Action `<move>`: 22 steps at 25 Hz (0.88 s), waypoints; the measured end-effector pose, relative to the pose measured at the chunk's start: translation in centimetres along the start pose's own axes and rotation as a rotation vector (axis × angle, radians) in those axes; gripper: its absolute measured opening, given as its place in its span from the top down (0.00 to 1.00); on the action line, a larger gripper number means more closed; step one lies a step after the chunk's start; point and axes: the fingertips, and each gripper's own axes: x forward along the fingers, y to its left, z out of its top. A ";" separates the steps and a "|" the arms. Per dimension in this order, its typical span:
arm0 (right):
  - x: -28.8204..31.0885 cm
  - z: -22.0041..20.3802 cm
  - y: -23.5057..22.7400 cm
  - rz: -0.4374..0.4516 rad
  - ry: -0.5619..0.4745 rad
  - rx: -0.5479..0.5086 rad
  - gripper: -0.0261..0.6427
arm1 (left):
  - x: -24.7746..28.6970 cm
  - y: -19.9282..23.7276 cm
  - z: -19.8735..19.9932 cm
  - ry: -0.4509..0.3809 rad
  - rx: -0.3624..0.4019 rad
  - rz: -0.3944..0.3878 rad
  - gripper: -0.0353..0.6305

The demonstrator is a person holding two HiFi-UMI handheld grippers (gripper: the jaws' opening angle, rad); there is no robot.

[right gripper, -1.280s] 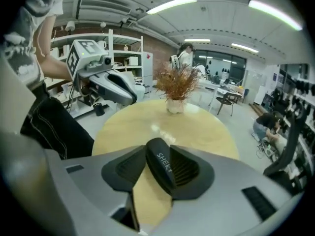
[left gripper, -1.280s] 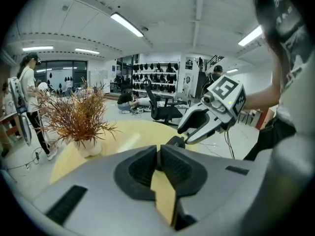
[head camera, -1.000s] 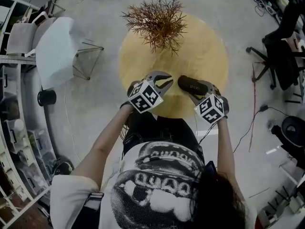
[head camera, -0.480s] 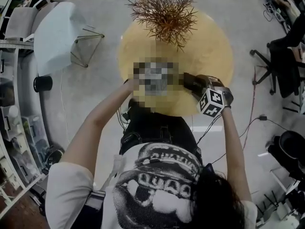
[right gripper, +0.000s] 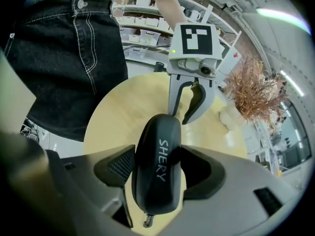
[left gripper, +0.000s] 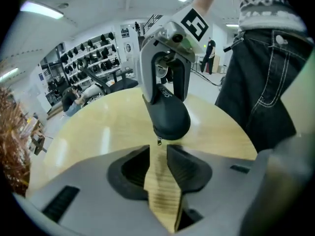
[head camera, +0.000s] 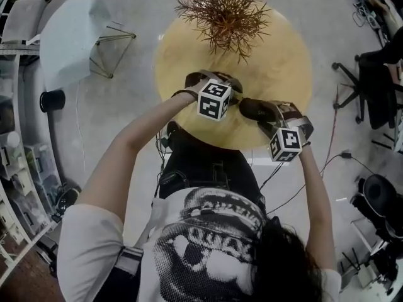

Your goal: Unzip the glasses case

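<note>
The black oval glasses case [right gripper: 156,173] with the pale word SHERY printed on its shell was held between the jaws of the right gripper [right gripper: 157,154], which were spread wide around its body and pressed on both of its long sides. In the left gripper view the case stood tilted over the round pale wooden desk [left gripper: 98,132]. Its rounded lower end was close to the surface, though whether it touched could not be told.

The left gripper [left gripper: 158,154] pointed at that lower end. Its jaws were opening, with only bare desk showing in the gap between them. The small metal zipper pull [left gripper: 158,141] hung from the end of the case just ahead of those jaws and was not gripped.

As for progress, the case looked fully closed: the shell showed no gap along its seam in either gripper view, and the pull sat at the end of the case. So the holding part seemed done, with the case steadied in one gripper and its zipper end turned towards the other. Taking the pull and drawing it round the seam was all yet to do.
</note>
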 end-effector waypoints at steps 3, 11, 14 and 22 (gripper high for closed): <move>0.0 0.0 0.4 0.005 0.008 -0.033 0.52 | 0.7 0.1 0.6 -0.004 0.052 -0.016 0.78; 0.2 -0.1 0.6 0.003 0.033 -0.063 0.52 | 1.5 -1.3 1.0 0.004 0.174 -0.113 0.90; -0.2 0.2 0.6 0.026 0.019 -0.005 0.52 | 1.6 -1.3 0.8 0.003 0.172 -0.086 0.92; -1.5 0.0 -1.4 0.151 -0.020 0.212 0.56 | 1.6 -1.3 0.8 0.035 0.226 -0.077 0.93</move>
